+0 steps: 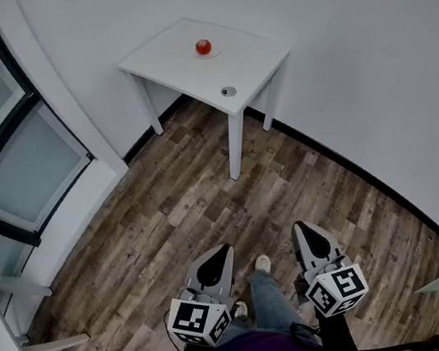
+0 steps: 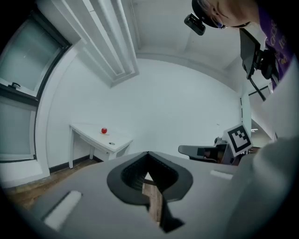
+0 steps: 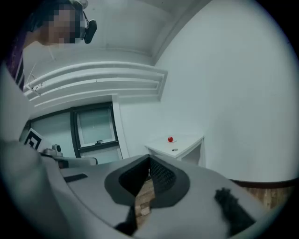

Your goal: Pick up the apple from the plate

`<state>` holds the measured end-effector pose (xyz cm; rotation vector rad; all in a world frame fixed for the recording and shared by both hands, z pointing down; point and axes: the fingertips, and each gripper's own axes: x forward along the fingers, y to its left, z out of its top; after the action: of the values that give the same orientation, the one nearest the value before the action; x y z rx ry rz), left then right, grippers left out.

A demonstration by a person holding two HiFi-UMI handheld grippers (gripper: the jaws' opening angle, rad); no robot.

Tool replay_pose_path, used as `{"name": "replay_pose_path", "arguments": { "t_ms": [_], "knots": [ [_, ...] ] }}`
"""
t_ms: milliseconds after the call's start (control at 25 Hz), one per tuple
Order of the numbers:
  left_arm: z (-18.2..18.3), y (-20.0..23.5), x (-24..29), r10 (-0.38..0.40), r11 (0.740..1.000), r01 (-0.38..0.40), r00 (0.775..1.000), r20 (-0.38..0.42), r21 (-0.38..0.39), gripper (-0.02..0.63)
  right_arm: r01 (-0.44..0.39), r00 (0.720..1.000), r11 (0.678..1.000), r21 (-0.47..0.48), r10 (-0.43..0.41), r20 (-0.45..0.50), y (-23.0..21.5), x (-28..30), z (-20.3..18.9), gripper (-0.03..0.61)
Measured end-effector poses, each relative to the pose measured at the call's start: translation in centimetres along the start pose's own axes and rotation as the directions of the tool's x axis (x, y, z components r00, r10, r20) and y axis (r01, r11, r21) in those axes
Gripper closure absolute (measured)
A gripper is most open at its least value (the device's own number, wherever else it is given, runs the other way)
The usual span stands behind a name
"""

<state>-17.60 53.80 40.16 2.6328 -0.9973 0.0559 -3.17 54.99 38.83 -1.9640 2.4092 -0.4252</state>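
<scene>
A red apple (image 1: 203, 46) sits on a pale plate (image 1: 212, 55) near the far side of a small white table (image 1: 172, 58) in the room's corner. Both gripper views show the apple (image 2: 104, 130) (image 3: 170, 139) small and far off. My left gripper (image 1: 226, 248) and right gripper (image 1: 301, 226) hang over the wood floor, well short of the table, both pointing toward it. The left gripper (image 2: 148, 153) has its jaws together with nothing between them. So does the right gripper (image 3: 149, 158).
A small grey round object (image 1: 228, 91) lies near the table's front edge. Glass panels in dark frames (image 1: 7, 152) line the left wall. A white chair (image 1: 2, 305) stands at the lower left. The person's shoe (image 1: 263, 263) is between the grippers.
</scene>
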Motion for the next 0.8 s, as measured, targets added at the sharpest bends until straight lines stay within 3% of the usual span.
{"name": "replay_pose_path", "arguments": {
  "t_ms": [520,800],
  "knots": [
    [4.4,5.1,12.8,0.102,0.995,-0.102,0.994,0.046,-0.006,0.607,-0.117,0.992,0.992,-0.055,0.115,-0.046,-7.9,13.0,3.6,0.569],
    [6.4,5.8,19.3,0.131,0.991,-0.132,0.989,0.074,0.011,0.607,-0.164,0.986,0.985,-0.061,0.162,-0.034,-12.4,18.0,6.2,0.568]
  ]
}}
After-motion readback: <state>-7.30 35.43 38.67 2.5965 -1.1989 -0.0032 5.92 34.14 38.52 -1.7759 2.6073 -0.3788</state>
